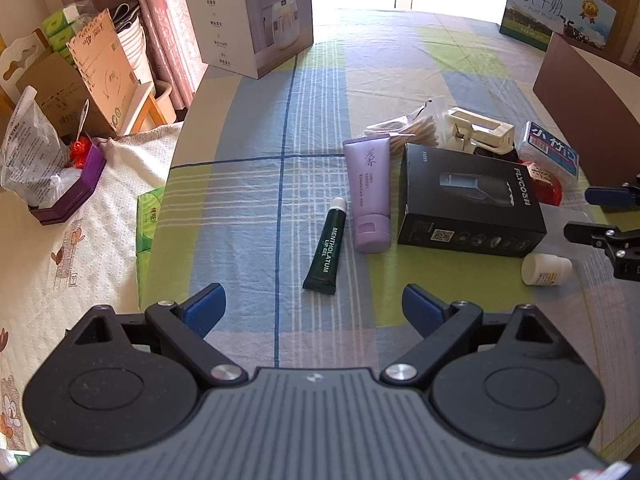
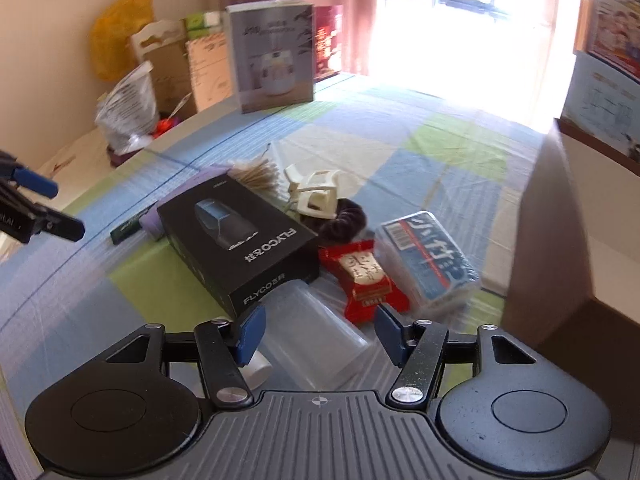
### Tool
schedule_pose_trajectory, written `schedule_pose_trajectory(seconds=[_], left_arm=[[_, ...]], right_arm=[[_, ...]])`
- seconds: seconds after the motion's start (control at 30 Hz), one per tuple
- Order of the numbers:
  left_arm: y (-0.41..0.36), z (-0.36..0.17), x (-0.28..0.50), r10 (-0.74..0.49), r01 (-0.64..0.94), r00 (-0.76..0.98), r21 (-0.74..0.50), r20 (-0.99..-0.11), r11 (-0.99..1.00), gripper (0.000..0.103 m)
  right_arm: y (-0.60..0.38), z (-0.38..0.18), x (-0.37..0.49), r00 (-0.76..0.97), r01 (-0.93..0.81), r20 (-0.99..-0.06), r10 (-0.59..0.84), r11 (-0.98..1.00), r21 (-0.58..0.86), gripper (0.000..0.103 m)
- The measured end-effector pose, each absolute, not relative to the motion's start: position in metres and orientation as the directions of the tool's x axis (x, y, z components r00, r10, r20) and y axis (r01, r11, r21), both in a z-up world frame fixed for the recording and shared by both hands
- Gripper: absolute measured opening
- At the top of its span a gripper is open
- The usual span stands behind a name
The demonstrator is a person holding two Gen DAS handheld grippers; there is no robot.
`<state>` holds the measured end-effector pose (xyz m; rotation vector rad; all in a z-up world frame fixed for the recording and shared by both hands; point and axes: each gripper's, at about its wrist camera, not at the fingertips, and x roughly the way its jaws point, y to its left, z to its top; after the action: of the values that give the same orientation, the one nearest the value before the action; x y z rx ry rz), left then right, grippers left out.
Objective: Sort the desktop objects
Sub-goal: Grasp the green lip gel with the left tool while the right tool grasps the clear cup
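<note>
Left wrist view: left gripper [image 1: 314, 304] jaws spread wide, nothing between them, hovering over the plaid tablecloth [image 1: 248, 200]. Just ahead lies a dark green Mentholatum lip gel tube [image 1: 325, 248], white cap pointing away. Beside it on the right, a lilac tube [image 1: 370, 192] with cap toward the camera, close to the green tube. Right of that a black FLYCO box [image 1: 472, 200] lying flat. Behind it, a bag of cotton swabs [image 1: 412, 132], a cream plastic clip [image 1: 480, 132], a blue-and-white pack [image 1: 554, 152] and a red snack packet [image 1: 548, 184]. Small white bottle [image 1: 546, 269] on its side near the FLYCO box's near right corner. Right gripper [image 1: 600, 212] enters from the right edge, fingers apart. Humidifier box [image 1: 256, 12] and milk carton box [image 1: 560, 8] stand at the far end of the table. Right wrist view (blurred): right gripper [image 2: 318, 332] open, blue fingers either side of a clear plastic container [image 2: 316, 340] lying on the table; cannot tell if they touch it. FLYCO box [image 2: 240, 240] ahead-left, red snack packet [image 2: 366, 280] just beyond the container, blue-and-white pack [image 2: 428, 260] to its right, dark hair scrunchie [image 2: 346, 220] and cream clip [image 2: 316, 194] behind. White bottle [image 2: 256, 368] partly hidden by the left finger. Brown box [image 2: 560, 240] at right. Left gripper [image 2: 44, 208] visible at the left edge.
</note>
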<state>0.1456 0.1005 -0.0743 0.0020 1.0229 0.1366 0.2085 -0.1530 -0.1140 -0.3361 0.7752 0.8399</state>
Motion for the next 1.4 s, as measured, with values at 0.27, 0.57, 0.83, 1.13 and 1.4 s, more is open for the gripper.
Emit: schedule_pose_trajectory(seconds=[0.27,0.57,0.83,1.13,1.4], left_arm=[[0.106,-0.084,0.153,0.100,-0.112,0.491,0.052,-0.866,0.992,0.090],[0.110,-0.094,0.162,0.083,-0.091,0.477,0.045,-0.875,0.995,0.090],[0.114,-0.105,0.176,0.063,-0.027,0.483,0.056,-0.873,0.998,0.073],[0.118,-0.119,0.200,0.049,0.054,0.492,0.087,-0.869,0.995,0.045],[0.121,-0.124,0.216,-0.032,0.103,0.505,0.023,-0.863,0.994,0.019]], right_arm=[[-0.148,-0.130,0.219,0.339,-0.822,-0.767,0.545,0.568,0.041,0.059],[-0.146,-0.129,0.205,0.340,-0.824,-0.781,0.523,0.566,0.021,0.056],[-0.164,-0.122,0.197,0.401,-0.657,-0.825,0.399,0.753,0.045,0.056],[-0.212,-0.115,0.191,0.457,-0.434,-0.841,0.291,0.898,0.075,0.056],[-0.236,-0.112,0.188,0.466,-0.358,-0.846,0.259,0.929,0.087,0.056]])
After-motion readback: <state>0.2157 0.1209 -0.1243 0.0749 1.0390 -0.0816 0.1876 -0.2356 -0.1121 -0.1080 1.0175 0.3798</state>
